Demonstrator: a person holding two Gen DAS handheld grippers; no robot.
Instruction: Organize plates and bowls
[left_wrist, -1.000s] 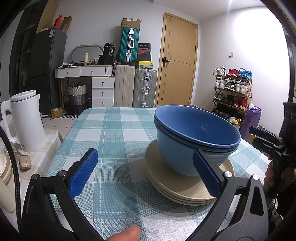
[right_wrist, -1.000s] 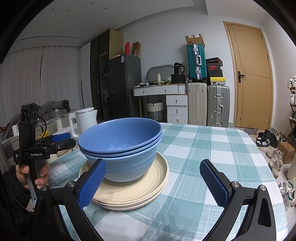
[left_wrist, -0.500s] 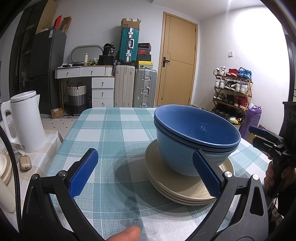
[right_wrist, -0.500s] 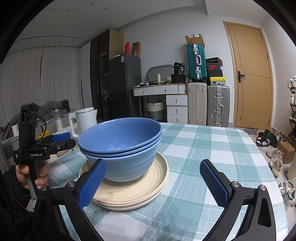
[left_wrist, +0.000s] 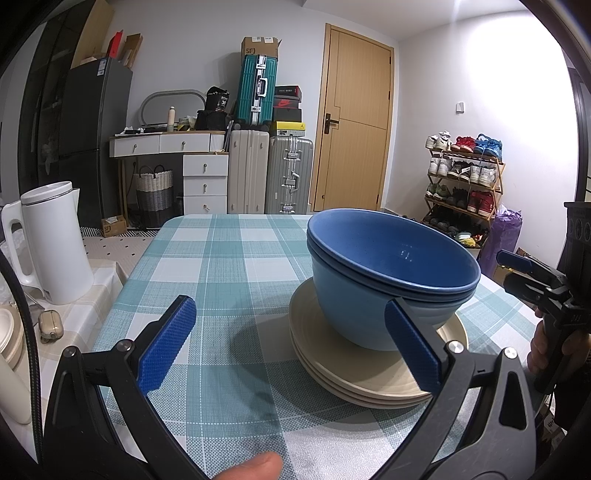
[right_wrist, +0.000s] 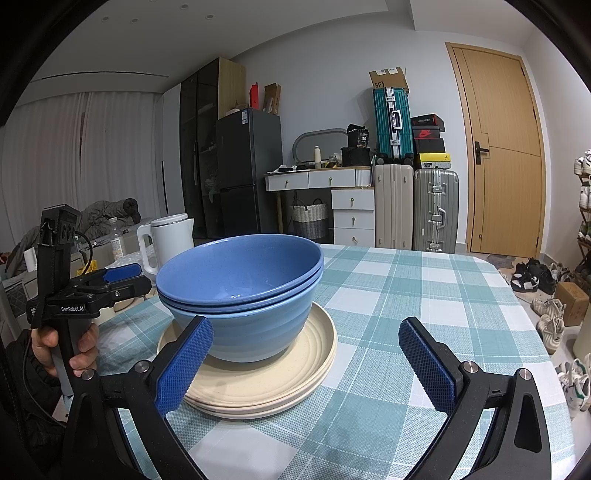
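A stack of three nested blue bowls (left_wrist: 388, 273) stands on a stack of three cream plates (left_wrist: 354, 373) on the checked table. The bowls (right_wrist: 240, 291) and plates (right_wrist: 266, 380) also show in the right wrist view. My left gripper (left_wrist: 291, 347) is open and empty, held back from the stack, which lies toward its right finger. My right gripper (right_wrist: 306, 365) is open and empty, with the stack toward its left finger. Each gripper shows in the other's view, the right (left_wrist: 524, 273) and the left (right_wrist: 118, 280), both open.
The teal checked tablecloth (left_wrist: 221, 266) covers the table. A white kettle (left_wrist: 51, 243) stands on a side surface to the left. Suitcases (left_wrist: 269, 177), drawers, a door and a shoe rack (left_wrist: 461, 181) stand beyond the table.
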